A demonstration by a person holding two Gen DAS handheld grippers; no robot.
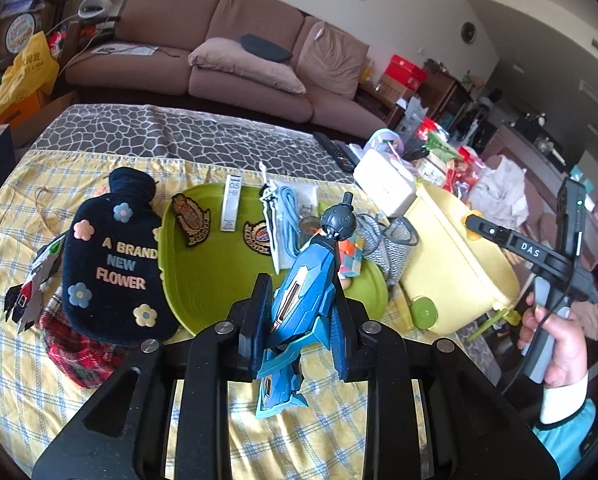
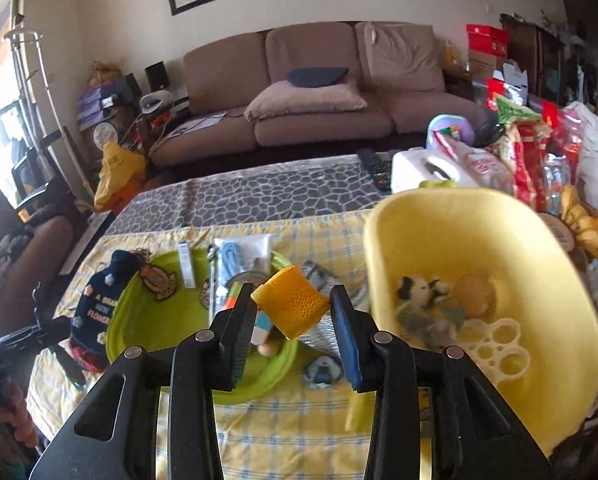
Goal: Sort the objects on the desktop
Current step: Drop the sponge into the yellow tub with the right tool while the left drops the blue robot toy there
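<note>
My left gripper (image 1: 301,286) is shut on a blue toy robot with a grey round head (image 1: 307,280), held upright above the green tray (image 1: 203,292). My right gripper (image 2: 292,304) is shut on a yellow mesh roll (image 2: 295,296), raised between the green tray (image 2: 147,328) and the yellow bin (image 2: 539,280). In the tray lie two embroidered patches, a pencil-lead box (image 1: 231,204) and a bagged blue cable (image 1: 291,216). The bin holds a plush toy (image 2: 423,292) and a white ringed piece (image 2: 499,344). A hand (image 1: 555,344) grips the right tool's handle at the right of the left wrist view.
A navy flowered hot-water-bottle cover (image 1: 115,264) lies left of the tray on the yellow checked cloth. A white box (image 1: 383,180), remote (image 2: 375,168), snack bags (image 2: 531,152) and bananas (image 2: 583,228) crowd the far right. A small grey-blue item (image 2: 323,372) lies near the tray.
</note>
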